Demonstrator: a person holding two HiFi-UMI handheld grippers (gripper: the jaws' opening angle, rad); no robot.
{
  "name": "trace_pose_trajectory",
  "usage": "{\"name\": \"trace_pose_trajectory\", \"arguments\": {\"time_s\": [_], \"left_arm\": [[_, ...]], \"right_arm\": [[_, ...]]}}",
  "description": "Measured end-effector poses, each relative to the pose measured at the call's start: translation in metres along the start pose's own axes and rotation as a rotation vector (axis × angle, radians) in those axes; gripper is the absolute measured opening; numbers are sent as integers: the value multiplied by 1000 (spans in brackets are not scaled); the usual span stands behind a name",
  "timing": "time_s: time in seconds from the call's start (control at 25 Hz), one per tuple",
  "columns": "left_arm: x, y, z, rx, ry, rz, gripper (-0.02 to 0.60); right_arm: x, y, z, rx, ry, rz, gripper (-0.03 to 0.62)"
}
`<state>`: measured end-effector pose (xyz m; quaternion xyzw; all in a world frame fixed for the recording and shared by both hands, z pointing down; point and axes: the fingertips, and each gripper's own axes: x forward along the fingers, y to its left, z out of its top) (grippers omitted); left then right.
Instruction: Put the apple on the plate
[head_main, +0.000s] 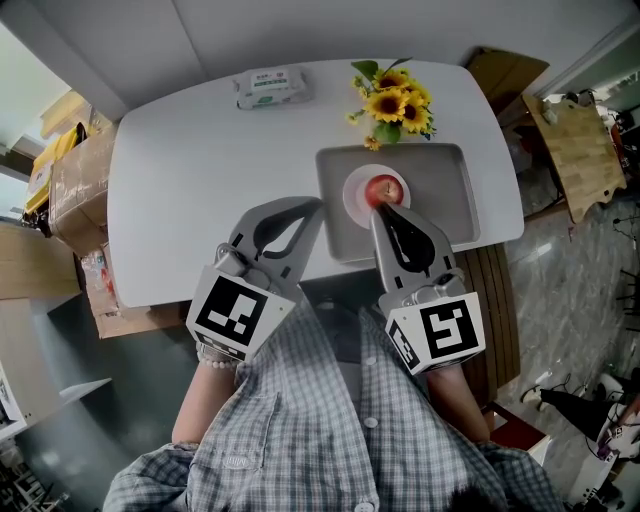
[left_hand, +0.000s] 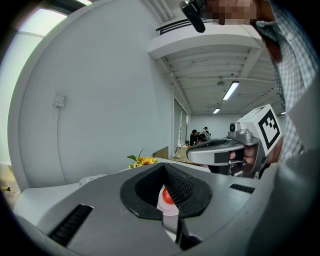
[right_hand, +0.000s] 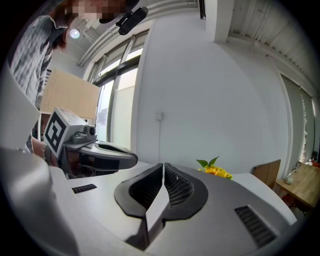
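Note:
A red apple (head_main: 383, 189) sits on a small pink-white plate (head_main: 355, 195) inside a grey tray (head_main: 450, 190) near the table's front edge. My right gripper (head_main: 384, 209) is shut and empty, and its tip hovers just short of the apple on the near side. My left gripper (head_main: 314, 204) is also shut and empty, with its tip at the tray's left rim. In the left gripper view, the apple (left_hand: 167, 196) and plate show through the slot behind the closed jaws of that gripper (left_hand: 163, 166). The right gripper view shows its jaws (right_hand: 163, 165) closed and no apple.
A bunch of sunflowers (head_main: 395, 100) lies at the table's far edge behind the tray. A pack of wipes (head_main: 268, 86) lies at the far left-centre. Cardboard boxes (head_main: 75, 160) stand left of the table, and a wooden table (head_main: 575, 150) stands to the right.

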<state>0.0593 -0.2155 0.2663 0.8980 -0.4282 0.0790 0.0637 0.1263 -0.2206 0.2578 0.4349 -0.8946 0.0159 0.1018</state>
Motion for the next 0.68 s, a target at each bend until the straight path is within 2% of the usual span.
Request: {"name": "trace_pose_trajectory", "arguments": {"time_s": [0.68], "left_arm": [[8, -3, -4, 3, 14, -26, 8]], "right_arm": [[-1, -10, -13, 51, 30, -17, 29]]}}
